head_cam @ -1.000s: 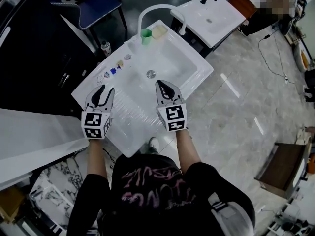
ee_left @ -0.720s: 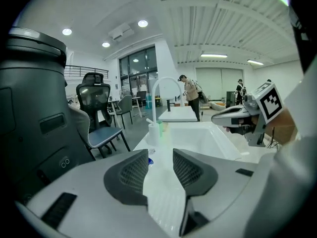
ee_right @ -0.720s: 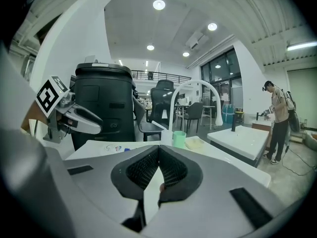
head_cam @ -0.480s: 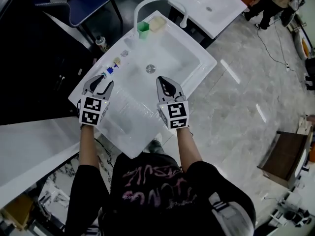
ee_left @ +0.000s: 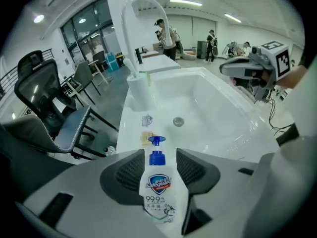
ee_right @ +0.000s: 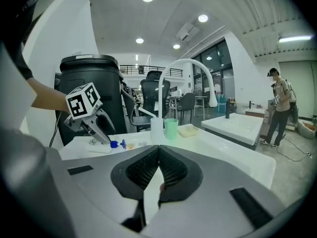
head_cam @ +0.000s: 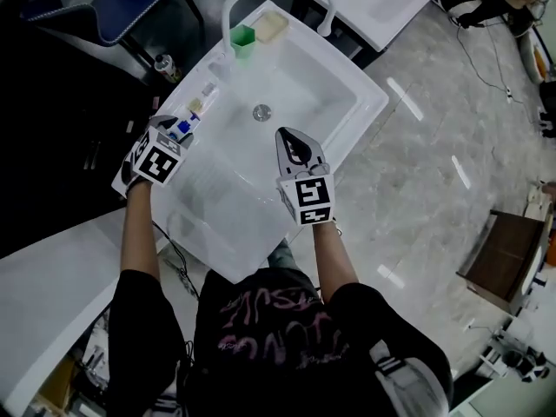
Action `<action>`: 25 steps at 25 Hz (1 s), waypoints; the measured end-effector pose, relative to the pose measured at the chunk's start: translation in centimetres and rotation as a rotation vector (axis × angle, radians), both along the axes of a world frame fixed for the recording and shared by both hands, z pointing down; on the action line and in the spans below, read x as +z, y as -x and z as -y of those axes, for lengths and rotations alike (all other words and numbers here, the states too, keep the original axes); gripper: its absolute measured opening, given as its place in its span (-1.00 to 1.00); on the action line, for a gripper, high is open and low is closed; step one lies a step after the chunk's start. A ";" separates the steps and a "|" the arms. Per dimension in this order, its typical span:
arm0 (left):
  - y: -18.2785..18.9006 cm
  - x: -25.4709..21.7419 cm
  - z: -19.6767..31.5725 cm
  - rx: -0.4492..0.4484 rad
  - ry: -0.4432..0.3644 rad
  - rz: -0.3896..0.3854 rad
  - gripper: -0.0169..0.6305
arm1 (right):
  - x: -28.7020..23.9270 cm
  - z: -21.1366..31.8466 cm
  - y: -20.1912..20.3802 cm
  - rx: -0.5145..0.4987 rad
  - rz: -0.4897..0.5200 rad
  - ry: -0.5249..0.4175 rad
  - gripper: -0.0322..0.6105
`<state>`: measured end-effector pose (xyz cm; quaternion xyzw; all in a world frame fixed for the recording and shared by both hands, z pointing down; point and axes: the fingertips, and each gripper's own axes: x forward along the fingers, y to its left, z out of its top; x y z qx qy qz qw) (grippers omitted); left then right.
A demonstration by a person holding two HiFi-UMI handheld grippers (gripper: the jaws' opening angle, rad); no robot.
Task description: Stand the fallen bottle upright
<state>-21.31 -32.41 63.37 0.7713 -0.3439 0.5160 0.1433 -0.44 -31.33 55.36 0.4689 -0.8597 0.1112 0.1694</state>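
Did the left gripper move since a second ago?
Yes. Against the sink drain, the left gripper went forward along the ledge to the fallen soap bottle; its fingers have just been opening, the bottle between them.

Between the left tongs [ee_left: 159, 155], just spread wider: translucent white bottle [ee_left: 159, 197] with blue pump and a blue-and-red badge. Grey shells, black ribbed pads on these and on the right tongs [ee_right: 158, 152]; black-and-white square markers on each cube [head_cam: 306, 192]. Beyond both tongs: glossy white sink [head_cam: 352, 124], mint-green cup [head_cam: 242, 37], cream-yellow block [head_cam: 271, 26]. Right of the right tongs: grey marbled floor [head_cam: 434, 189].
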 end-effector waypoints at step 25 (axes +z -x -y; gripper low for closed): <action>-0.2 5.7 0.5 0.083 0.247 0.087 -0.52 | 2.9 2.6 -0.6 0.000 -0.020 0.034 -0.86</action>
